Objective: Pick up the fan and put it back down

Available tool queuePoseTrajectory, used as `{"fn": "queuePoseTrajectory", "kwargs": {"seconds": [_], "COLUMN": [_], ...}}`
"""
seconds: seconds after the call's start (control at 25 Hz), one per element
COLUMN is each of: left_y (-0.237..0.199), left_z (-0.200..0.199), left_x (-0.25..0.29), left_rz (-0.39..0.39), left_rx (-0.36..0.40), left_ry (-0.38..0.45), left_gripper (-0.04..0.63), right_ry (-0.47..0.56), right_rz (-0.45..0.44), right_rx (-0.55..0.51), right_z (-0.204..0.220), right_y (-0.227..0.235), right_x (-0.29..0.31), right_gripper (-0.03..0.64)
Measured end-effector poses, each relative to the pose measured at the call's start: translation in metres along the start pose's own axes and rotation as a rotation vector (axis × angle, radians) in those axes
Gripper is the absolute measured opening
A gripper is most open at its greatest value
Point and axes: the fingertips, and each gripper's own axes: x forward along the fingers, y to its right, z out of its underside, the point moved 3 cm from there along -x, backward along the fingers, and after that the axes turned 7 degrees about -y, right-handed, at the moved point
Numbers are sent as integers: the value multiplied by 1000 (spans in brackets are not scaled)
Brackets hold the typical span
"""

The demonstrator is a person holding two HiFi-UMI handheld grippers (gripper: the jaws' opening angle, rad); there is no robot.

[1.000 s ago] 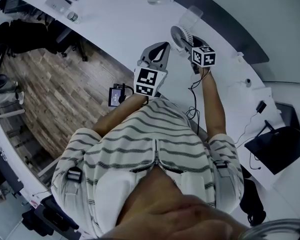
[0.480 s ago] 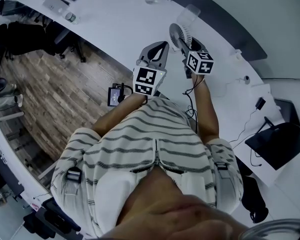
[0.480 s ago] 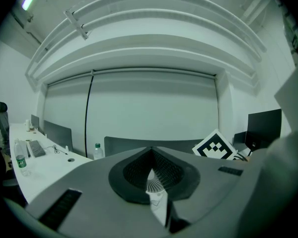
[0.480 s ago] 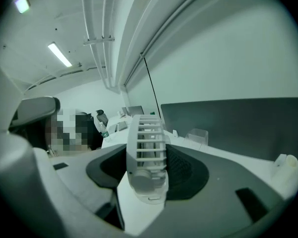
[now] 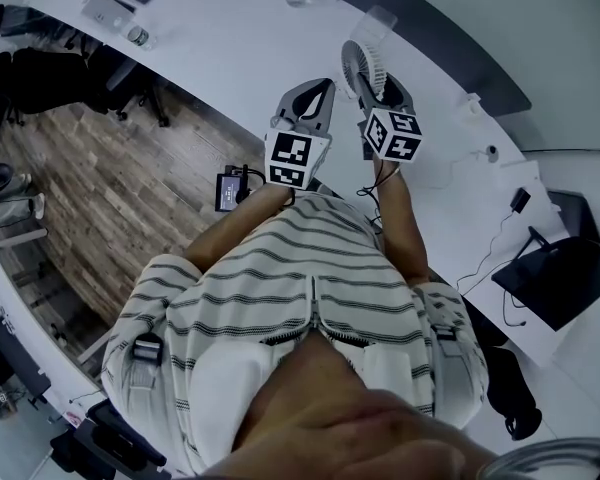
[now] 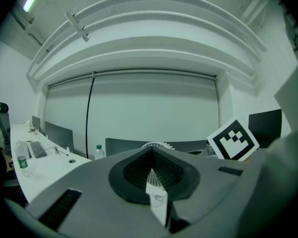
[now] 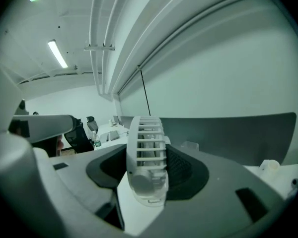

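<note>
While the right tool (image 5: 382, 90) clamps it, small white fan (image 7: 146, 143), round slatted grille, left tool (image 6: 152, 157) closed, empty.

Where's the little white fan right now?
In the head view the fan sits clamped in the right tool, over the white desk, just right of the left tool.

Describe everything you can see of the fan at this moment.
The fan is small, white and plastic-looking, with a round slatted grille and a round hub. It stands upright, edge-on in the right gripper view, clamped between the jaws of the right gripper. Whether it rests on the white desk cannot be told.
</note>
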Motion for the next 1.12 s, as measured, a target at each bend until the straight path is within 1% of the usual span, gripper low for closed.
{"fn": "queuePoseTrajectory", "kwargs": {"seconds": [0.24, 0.48, 1.12], "left_y": [3, 4, 11], "left_z": [-2, -2, -4], "left_x": [-5, -8, -9], "left_rz": [5, 1, 5], "left_rx": [-6, -11, -29], "left_ry": [11, 16, 20], "left_gripper": [8, 8, 8], "right_ry": [52, 88, 137], "right_rz": [31, 51, 61], "right_rx": [10, 20, -37], "right_z": [-13, -17, -25], "right_y": [-13, -21, -42], "right_x": [-18, -34, -57], "right_gripper": [222, 222, 222]}}
